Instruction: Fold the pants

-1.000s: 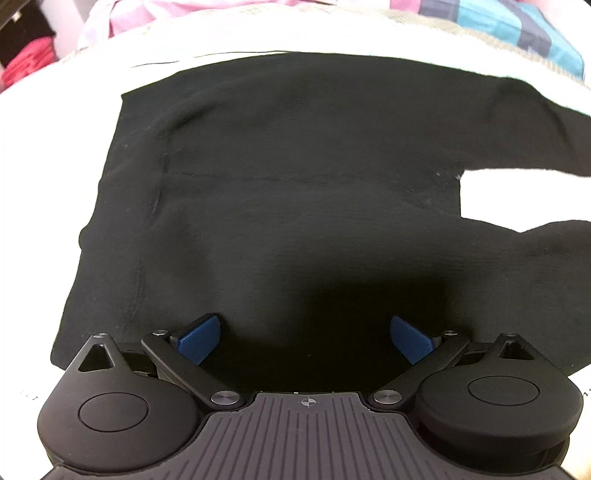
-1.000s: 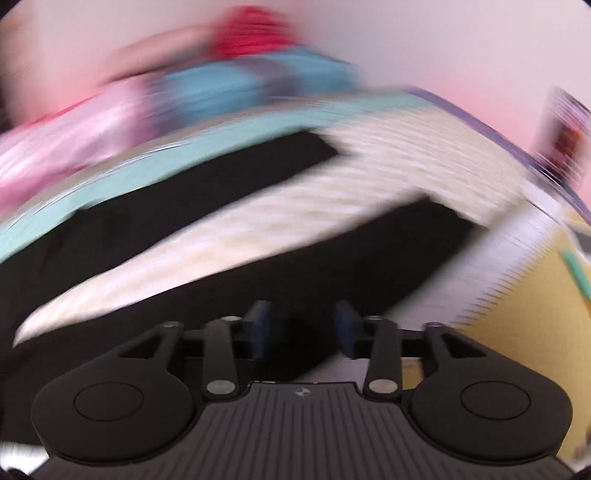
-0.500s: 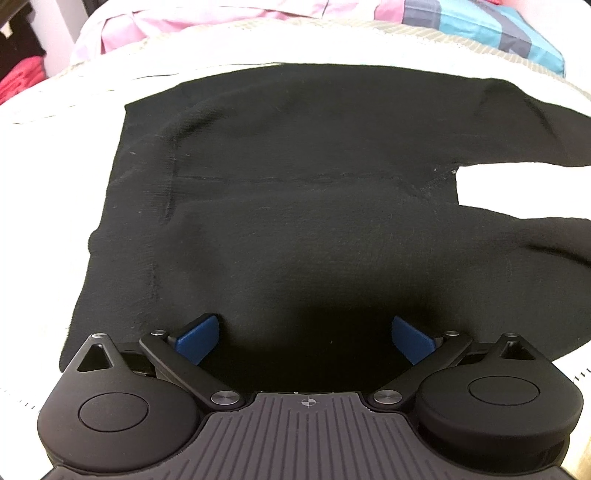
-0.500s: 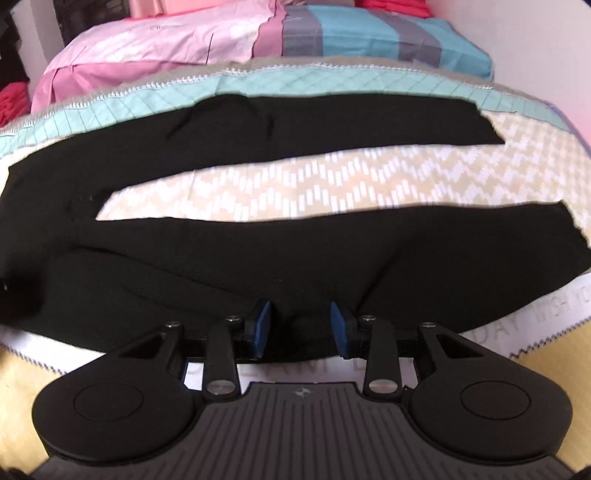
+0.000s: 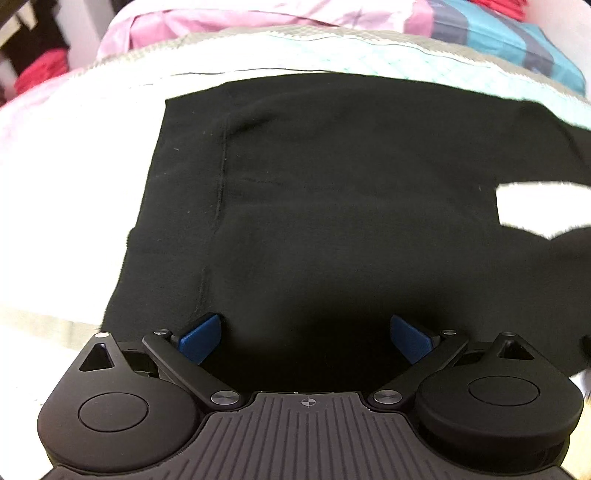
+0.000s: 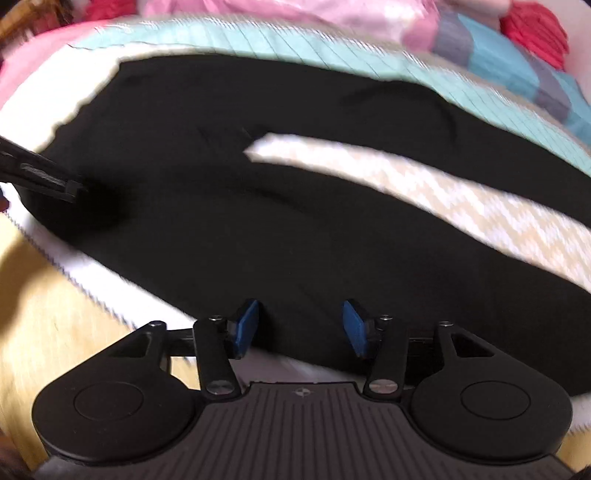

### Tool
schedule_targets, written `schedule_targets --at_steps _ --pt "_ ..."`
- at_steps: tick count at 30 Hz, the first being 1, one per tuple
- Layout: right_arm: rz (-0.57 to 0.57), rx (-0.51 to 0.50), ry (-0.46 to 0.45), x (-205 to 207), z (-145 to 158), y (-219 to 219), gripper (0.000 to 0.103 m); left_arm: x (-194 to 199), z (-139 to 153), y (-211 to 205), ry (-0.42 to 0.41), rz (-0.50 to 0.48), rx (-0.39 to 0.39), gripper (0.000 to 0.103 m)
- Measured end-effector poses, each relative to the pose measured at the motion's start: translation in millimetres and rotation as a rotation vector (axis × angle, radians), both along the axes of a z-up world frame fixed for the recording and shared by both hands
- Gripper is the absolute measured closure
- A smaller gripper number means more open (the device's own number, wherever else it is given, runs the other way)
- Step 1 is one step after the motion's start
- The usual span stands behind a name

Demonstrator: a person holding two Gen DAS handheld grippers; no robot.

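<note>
Black pants [image 5: 332, 206] lie flat on a patterned quilt [image 6: 461, 195], waist to the left and both legs running off to the right with a gap between them. My left gripper [image 5: 304, 332] hovers wide open over the near edge of the hip part, nothing between its blue pads [image 5: 199, 338]. My right gripper [image 6: 301, 326] is over the near leg's [image 6: 332, 258] front edge; its jaws are opening, and the cloth shows between the pads without being pressed. In the right wrist view the left gripper [image 6: 40, 173] shows at the far left, by the waist.
Pink bedding [image 5: 229, 18] and a teal and grey striped pillow [image 6: 517, 62] lie along the far side of the bed. Red cloth [image 6: 535, 29] sits behind them. A yellow surface [image 6: 55, 325] shows beyond the quilt's near zigzag edge.
The right gripper has swung left along the near leg toward the hip, and its jaws stand wider than half a second ago. The left gripper has drifted slightly and stays open.
</note>
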State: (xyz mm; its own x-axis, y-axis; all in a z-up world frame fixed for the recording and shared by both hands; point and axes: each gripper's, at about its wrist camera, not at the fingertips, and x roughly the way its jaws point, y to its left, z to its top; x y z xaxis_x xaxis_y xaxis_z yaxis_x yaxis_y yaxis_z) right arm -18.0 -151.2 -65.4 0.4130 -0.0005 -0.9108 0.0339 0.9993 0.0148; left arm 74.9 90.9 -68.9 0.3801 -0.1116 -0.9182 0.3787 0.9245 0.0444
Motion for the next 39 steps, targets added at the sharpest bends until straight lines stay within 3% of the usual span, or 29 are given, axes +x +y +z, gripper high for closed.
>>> schedule_targets --at_steps 4,8,11,15,18,22,32,33,35,37,39 --pt "-0.038 0.016 0.045 3 9 -6 0.046 -8 3 10 -0.001 0.003 -0.01 0.0" --pt "0.01 0.069 -0.04 16 26 12 0.043 -2 11 13 0.006 0.05 -0.045 0.0" --pt "0.059 0.126 -0.05 31 22 32 0.043 4 14 14 -0.01 0.07 -0.048 0.0" --pt "0.078 0.164 0.042 36 -3 46 0.041 10 2 13 0.003 0.078 0.031 0.0" --pt "0.178 0.148 0.077 23 0 52 0.03 3 2 16 -0.018 0.042 0.049 0.0" --pt "0.211 0.157 0.1 17 5 43 0.031 3 2 28 -0.016 0.067 0.047 0.0" --pt "0.23 0.192 -0.193 46 44 55 0.035 -2 8 49 -0.023 0.138 0.027 0.0" --pt "0.23 0.198 -0.234 46 45 56 0.032 -4 7 50 -0.028 0.141 0.028 0.0" --pt "0.206 0.148 -0.293 47 42 59 0.011 -3 5 54 -0.039 0.149 0.033 0.0" --pt "0.223 0.04 -0.246 53 31 66 0.015 -4 5 59 -0.049 0.161 0.041 0.0" --pt "0.227 0.036 -0.203 58 25 64 0.022 -5 8 63 -0.053 0.175 0.035 0.0"
